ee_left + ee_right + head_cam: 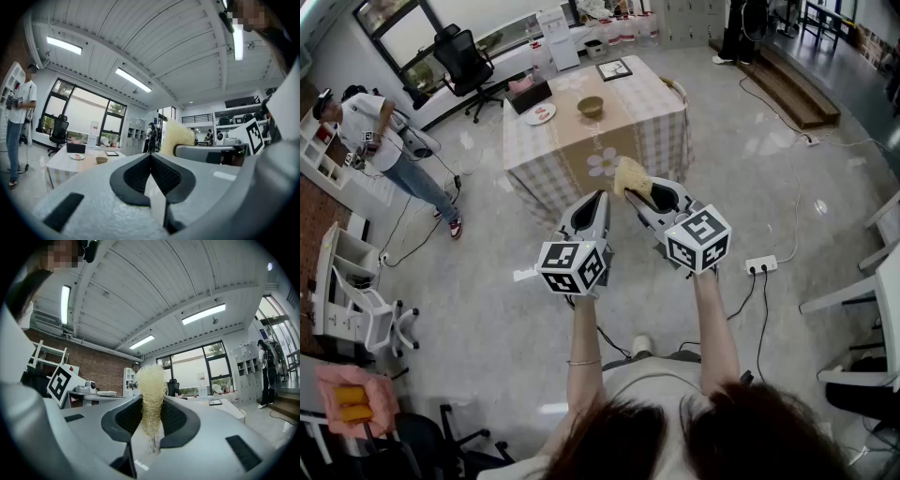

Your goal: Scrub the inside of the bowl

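The small tan round bowl (591,106) stood on the far table with the checked cloth (661,131), well apart from both grippers, which hung over open floor on the near side. The right gripper (630,193) pinched a pale yellow fibrous loofah scrubber (633,174) between its jaws, with most of the pad standing proud of the tips. The left gripper (598,198) had its jaws pressed together on nothing. The step in hand looked like the approach, with no scrubbing begun. To do it well, the left gripper would likely need to spread and steady the bowl's rim from the left, since a light bowl on cloth may slide. The scrubber's free end should go down inside and sweep the wall in circles, with the pinch firm enough that the loose fibres do not pull out
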`<state>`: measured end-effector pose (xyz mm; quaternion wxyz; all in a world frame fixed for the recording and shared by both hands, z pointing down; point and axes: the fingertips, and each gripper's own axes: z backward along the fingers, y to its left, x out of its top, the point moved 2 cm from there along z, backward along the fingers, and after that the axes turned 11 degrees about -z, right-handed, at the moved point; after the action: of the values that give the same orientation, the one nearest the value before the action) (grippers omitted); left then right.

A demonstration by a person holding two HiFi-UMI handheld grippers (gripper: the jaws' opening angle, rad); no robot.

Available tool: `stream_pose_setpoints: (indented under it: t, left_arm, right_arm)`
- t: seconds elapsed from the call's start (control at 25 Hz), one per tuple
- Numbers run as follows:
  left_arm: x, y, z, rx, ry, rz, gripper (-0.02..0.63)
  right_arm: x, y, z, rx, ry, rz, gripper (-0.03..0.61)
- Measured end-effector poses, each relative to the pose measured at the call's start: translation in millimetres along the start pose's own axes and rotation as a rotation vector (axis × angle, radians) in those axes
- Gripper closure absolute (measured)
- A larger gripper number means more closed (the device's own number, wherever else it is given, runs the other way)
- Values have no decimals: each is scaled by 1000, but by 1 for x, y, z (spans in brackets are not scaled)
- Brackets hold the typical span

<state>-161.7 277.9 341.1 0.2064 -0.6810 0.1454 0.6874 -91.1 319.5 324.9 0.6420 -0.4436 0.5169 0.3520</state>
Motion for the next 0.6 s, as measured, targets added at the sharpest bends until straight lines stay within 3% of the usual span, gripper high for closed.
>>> stream_pose_setpoints:
  t: [0.24, 0.6]
  left_arm:
    - [-1, 12, -2, -15, 1, 7, 603]
    - [-13, 34, 1, -34, 4, 24, 603]
  right_arm:
    - [-5, 0, -14, -9, 9, -7, 483]
    - [-21, -2, -33, -89, 4, -53, 483]
